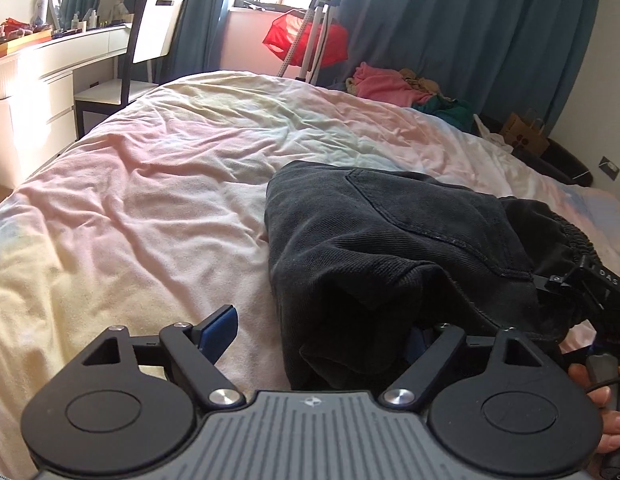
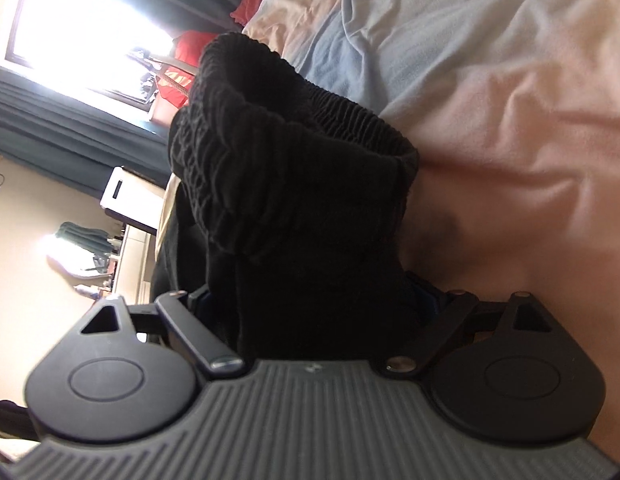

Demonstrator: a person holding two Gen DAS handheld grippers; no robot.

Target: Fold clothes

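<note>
Right gripper (image 2: 310, 312) view rolled sideways; black pants (image 2: 286, 200) bunched between fingers (image 2: 198, 296), elastic waistband up front. Pink-blue bedsheet (image 2: 510, 100) behind, window (image 2: 82, 36) blown out.

At the right edge of the left wrist view we read the white letters "DAS" on the black plastic body of the other handheld gripper (image 1: 606, 280); whatever follows them runs out of the frame. On the brown paper bag (image 1: 524, 136) in the upper right of that view we see a dark printed mark, too small for us to read. In the right wrist view we find no readable writing.
</note>
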